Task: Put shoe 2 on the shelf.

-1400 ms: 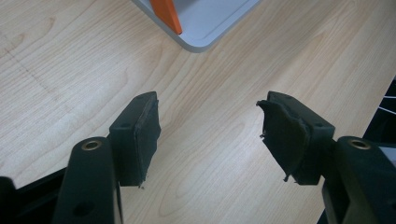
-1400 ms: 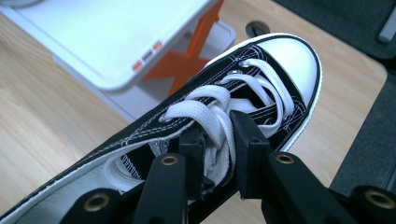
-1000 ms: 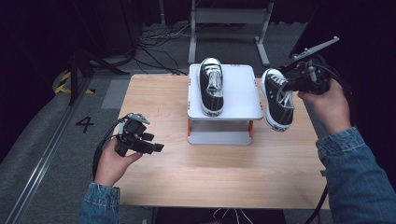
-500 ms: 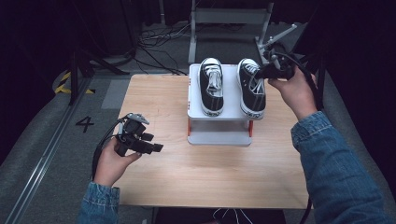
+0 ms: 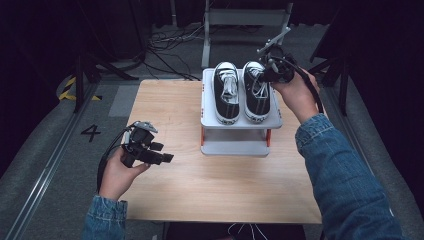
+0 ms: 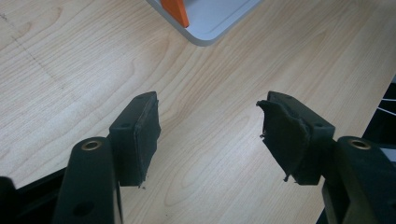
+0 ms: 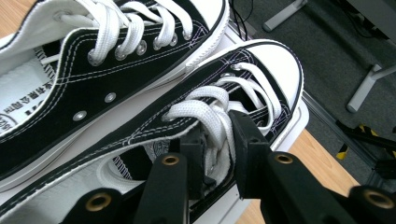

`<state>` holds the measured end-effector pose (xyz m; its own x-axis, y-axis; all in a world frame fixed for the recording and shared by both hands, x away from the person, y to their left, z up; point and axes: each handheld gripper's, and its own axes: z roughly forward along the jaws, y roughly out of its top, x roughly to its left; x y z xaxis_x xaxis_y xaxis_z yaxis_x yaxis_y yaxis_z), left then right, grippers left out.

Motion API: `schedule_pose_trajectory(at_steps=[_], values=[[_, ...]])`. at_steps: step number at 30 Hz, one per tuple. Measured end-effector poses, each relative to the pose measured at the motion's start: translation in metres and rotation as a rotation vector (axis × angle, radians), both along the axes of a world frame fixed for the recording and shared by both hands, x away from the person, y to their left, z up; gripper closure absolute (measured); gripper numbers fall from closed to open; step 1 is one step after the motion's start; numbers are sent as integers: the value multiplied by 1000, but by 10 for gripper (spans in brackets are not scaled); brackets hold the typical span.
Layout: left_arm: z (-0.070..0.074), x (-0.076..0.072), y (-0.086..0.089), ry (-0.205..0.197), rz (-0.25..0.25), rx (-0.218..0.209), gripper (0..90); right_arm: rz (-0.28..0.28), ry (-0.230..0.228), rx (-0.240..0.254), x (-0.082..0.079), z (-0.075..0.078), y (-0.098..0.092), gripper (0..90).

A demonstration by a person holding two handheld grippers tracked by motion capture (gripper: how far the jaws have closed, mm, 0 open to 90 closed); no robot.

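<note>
Two black canvas sneakers with white laces lie side by side, toes away from me, on the top shelf of a white stand (image 5: 240,125). My right gripper (image 5: 266,75) is shut on the laces and tongue of the right sneaker (image 5: 256,97). In the right gripper view the jaws (image 7: 217,144) pinch the white laces of that sneaker (image 7: 271,70), with the left sneaker (image 7: 116,56) close alongside. I cannot tell whether the held sneaker bears fully on the shelf. My left gripper (image 5: 164,157) hovers open over the wooden table (image 5: 210,190), holding nothing (image 6: 208,135).
The stand has a lower shelf (image 5: 235,147) and orange legs (image 6: 176,10); its corner (image 6: 210,21) lies ahead of the left gripper. Bare wood spreads left and in front of the stand. Cables and metal frame legs (image 5: 240,20) sit on the floor behind the table.
My right hand has carried the second sneaker from the right of the stand leftwards over the top shelf, beside the first sneaker. The left hand and its gripper have stayed put.
</note>
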<state>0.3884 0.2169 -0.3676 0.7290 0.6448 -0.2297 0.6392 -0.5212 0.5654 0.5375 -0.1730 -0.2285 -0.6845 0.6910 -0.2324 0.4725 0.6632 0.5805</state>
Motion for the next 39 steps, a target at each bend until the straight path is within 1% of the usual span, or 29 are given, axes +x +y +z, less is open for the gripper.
schedule_pose_trajectory(at_steps=[3,6,8,11,12,13,16,17,18,19,20,21,22,23,24,25,27,28,29,31,33,34,35,37,39], values=[[0,0,-1,-2,0,-1,371,6,2,-7,1,-3,7,768],[0,0,-1,-6,-11,5,371,9,0,-18,-1,-4,10,765],[0,0,-1,1,-7,4,371,13,21,-26,-3,-6,10,756],[-1,0,-2,2,-6,11,371,24,17,2,-4,-13,9,730],[-1,0,-2,2,-6,11,371,25,16,16,-4,-14,9,707],[-1,0,-2,1,-9,12,371,25,16,16,-4,-14,9,707],[0,-1,-2,-2,-5,4,371,24,19,42,-5,-12,7,586],[0,-1,-2,-4,-6,5,371,30,13,74,-9,-7,2,522],[0,0,-1,-10,-7,9,371,30,13,74,-9,-7,2,522],[0,0,-1,-7,-5,6,371,32,12,88,-11,-5,-1,509],[0,-1,-2,-3,-2,6,371,41,-5,132,-19,2,-8,479],[0,-1,-2,-2,-3,5,371,46,-11,157,-23,4,-11,454],[-1,-1,-2,-4,-6,9,371,60,-27,190,-28,7,-16,447],[-1,-1,-2,-4,-6,9,371,60,-27,190,-28,7,-16,447],[-1,-2,-2,-7,-2,13,371,74,-39,219,-34,10,-22,446],[-2,-3,-1,-1,-2,16,371,91,-65,255,-49,13,-34,435],[-3,-4,0,1,9,15,370,94,-75,268,-59,12,-45,427],[-4,-5,1,-5,11,20,367,92,-76,272,-64,11,-52,422],[-4,-5,1,-5,11,20,359,92,-76,272,-64,11,-52,422],[-5,-6,3,-11,17,34,357,97,-84,274,-75,8,-67,416],[-5,-6,4,-11,31,29,340,91,-85,280,-83,5,-81,417],[-5,-7,3,-12,32,31,337,82,-77,280,-90,1,-94,410],[-5,-7,3,-12,32,31,340,82,-77,280,-90,1,-94,410],[-4,-6,2,-4,35,32,346,71,-66,267,-99,-6,-108,411],[-5,-6,1,-6,41,37,345,56,-53,259,-105,-12,-120,410]])
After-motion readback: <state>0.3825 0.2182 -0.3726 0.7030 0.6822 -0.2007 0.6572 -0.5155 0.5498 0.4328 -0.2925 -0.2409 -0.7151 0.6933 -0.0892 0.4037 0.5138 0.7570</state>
